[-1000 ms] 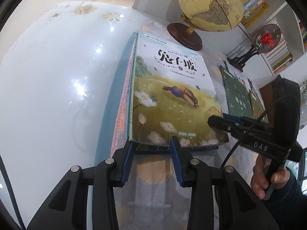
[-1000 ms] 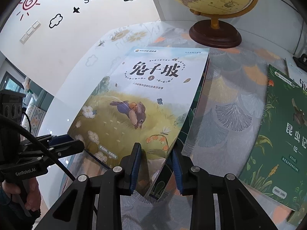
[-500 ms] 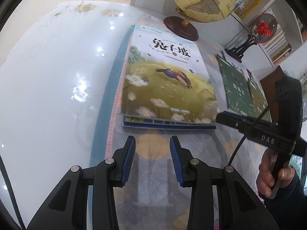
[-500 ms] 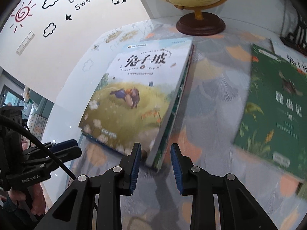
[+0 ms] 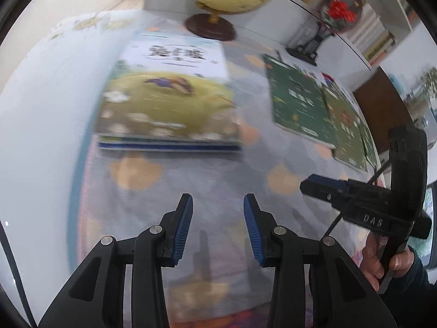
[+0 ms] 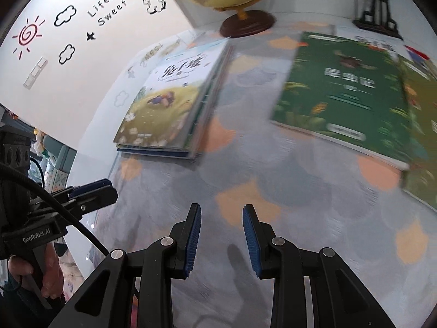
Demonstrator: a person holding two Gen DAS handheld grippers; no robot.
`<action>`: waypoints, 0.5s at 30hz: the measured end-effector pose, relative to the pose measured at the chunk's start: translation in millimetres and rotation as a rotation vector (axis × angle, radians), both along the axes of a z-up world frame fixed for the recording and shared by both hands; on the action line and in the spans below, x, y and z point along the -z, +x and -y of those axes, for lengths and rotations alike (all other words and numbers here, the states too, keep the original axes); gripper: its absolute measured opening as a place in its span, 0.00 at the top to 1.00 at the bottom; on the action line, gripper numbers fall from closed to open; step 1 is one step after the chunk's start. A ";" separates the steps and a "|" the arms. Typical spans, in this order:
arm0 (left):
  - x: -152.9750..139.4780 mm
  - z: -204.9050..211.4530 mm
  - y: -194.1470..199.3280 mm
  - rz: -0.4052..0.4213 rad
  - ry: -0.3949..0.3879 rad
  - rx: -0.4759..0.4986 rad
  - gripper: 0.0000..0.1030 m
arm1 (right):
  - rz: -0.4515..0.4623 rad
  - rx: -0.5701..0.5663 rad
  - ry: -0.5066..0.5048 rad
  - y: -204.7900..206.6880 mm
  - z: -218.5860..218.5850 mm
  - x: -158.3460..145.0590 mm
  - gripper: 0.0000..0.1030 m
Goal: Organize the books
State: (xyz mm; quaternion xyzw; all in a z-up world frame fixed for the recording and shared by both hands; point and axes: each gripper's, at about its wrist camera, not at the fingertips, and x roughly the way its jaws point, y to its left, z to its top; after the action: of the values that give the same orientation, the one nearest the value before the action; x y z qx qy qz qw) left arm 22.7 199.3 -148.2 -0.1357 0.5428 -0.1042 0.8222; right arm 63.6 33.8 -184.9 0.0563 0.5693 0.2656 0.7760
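My left gripper and right gripper: both sets of jaws spread, nothing between them, over the grey leaf-patterned tablecloth. Stack of picture books topped by a meadow-and-rabbit cover, upper centre. Dark green insect book, upper right, well apart from the stack.

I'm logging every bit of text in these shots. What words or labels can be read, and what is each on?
"Life is Sweet": wall lettering.
"GenRobot.AI": body of the left tongs.
"DAS": body of the right tongs.
"兔子坡": rabbit book, top of the stack; smaller print blurred.
"昆虫记": green book; smaller print blurred.
Shelf book spines: unreadable.
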 end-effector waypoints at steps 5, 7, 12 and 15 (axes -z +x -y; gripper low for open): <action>-6.1 60.5 -5.4 -0.006 0.011 0.074 0.65 | -0.008 0.094 0.044 -10.2 67.2 -4.5 0.71; -8.2 90.2 -5.7 -0.008 0.011 0.114 0.65 | -0.012 0.128 0.054 -14.7 92.3 -6.1 0.71; -12.3 164.9 -9.2 -0.011 0.007 0.233 0.65 | -0.014 0.259 0.056 -32.8 179.2 -11.6 0.70; -10.5 207.6 -12.8 -0.025 0.007 0.307 0.65 | -0.028 0.356 0.059 -48.3 231.3 -10.7 0.70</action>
State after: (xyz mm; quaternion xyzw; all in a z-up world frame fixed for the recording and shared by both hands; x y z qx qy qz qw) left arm 9.9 -8.3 -137.7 -0.0496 0.5679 -0.2253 0.7901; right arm 15.2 -197.5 -174.2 0.1823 0.5530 0.1398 0.8009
